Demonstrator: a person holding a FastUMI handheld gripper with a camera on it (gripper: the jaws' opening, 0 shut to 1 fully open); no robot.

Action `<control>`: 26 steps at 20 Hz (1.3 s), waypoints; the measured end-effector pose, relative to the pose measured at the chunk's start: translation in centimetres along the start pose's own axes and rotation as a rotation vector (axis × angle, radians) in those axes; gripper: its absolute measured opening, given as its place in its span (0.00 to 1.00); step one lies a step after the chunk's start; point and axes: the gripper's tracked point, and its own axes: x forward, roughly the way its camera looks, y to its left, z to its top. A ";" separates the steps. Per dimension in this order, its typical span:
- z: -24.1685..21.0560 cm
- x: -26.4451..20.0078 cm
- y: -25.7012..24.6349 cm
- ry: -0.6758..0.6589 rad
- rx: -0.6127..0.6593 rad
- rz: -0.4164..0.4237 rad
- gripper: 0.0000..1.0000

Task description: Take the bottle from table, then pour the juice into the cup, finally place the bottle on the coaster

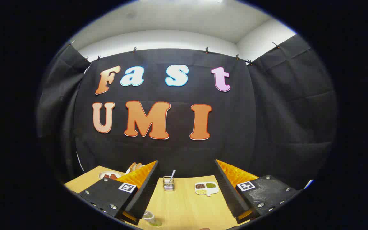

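Bottle (149, 218) beside open hand-held gripper (187, 191) fingers.

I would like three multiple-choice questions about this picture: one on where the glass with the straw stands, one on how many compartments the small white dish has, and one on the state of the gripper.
1. Where does the ribbed glass with a straw stand?
A. On the wooden table, beyond the fingers, left of the divided dish
B. Between the fingertips, pressed by both
C. On top of the divided dish

2. How many filled compartments does the white divided dish show?
A. One
B. Three
C. Six

3. What is the state of the gripper?
A. Shut on the glass
B. Open, nothing between the fingers
C. Shut on a bottle

Answers:
1 A: the glass stands on the table far ahead, the dish to its right.
2 B: dark, green and pale fillings sit in separate sections.
3 B: the fingers stand wide apart with bare table between them.
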 end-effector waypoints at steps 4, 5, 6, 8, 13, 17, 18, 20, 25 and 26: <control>0.8 -0.1 -0.3 -0.032 -0.003 -0.017 0.99; 1.2 0.0 -0.1 -0.044 0.000 -0.018 0.99; 1.1 0.1 -0.1 -0.047 0.002 -0.018 0.99; 0.7 0.1 0.3 -0.036 0.001 -0.011 0.99; 0.1 0.6 1.5 -0.019 0.004 0.014 0.99; -0.9 0.8 3.0 0.003 0.013 0.042 0.99; -1.4 0.8 3.3 0.010 0.012 0.051 0.99; -2.0 0.9 4.3 0.016 0.007 0.073 0.99; -5.7 0.6 6.8 0.091 0.002 0.123 0.99; -6.8 0.6 7.6 0.113 0.008 0.137 0.99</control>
